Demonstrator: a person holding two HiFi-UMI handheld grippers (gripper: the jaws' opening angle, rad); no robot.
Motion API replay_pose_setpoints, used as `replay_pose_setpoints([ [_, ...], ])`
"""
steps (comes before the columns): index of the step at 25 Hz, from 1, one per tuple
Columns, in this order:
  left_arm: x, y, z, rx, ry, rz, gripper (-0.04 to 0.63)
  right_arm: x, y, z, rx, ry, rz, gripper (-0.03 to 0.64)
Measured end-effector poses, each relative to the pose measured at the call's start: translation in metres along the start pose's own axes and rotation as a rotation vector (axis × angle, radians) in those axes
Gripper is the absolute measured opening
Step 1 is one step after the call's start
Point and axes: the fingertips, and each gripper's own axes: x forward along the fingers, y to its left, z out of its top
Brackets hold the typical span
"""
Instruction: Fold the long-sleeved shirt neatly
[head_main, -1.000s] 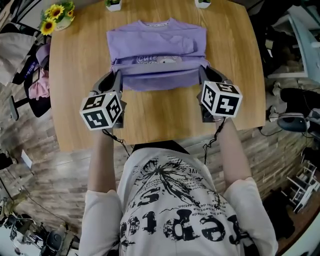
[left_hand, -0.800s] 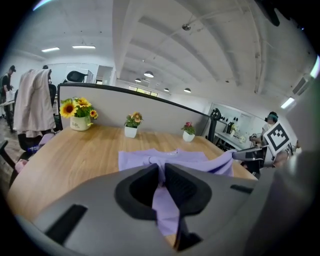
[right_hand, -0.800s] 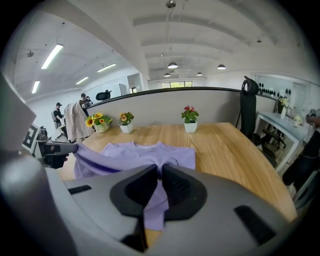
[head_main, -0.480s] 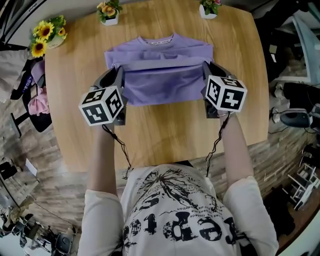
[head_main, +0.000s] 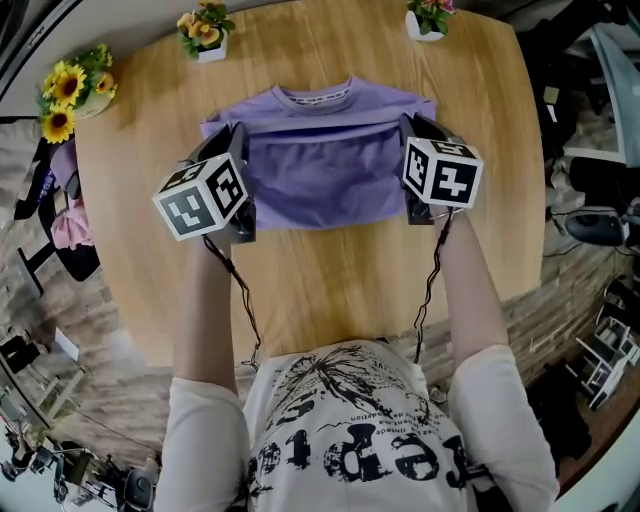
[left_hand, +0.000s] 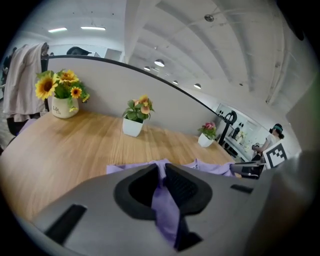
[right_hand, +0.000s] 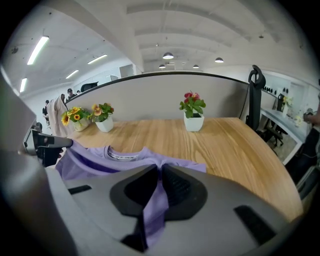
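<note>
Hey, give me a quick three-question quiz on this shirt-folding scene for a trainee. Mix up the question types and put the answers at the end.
1. True or false: the left gripper is empty.
2. Multiple choice: what is the right gripper gripping? A) a towel B) purple fabric of the shirt C) nothing
3. Short answer: how many pots of flowers stand on the table?

Key
1. False: it is shut on the shirt.
2. B
3. Three: the sunflower pot, the orange-flowered pot and the pink-flowered pot.
</note>
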Motion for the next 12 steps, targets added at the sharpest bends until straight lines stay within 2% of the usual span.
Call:
replay_pose_setpoints([
  [10,0.028,0.014,0.010,-0.056,0.031,-0.025,0.079,0.036,-0.005,0.011,0.012,0.008,-0.050,0.040],
  [12,0.036,0.016,0.009,-0.065,0.032,-0.040,0.161,0.045,-0.005,0.009,0.015,0.011,-0.069,0.056],
])
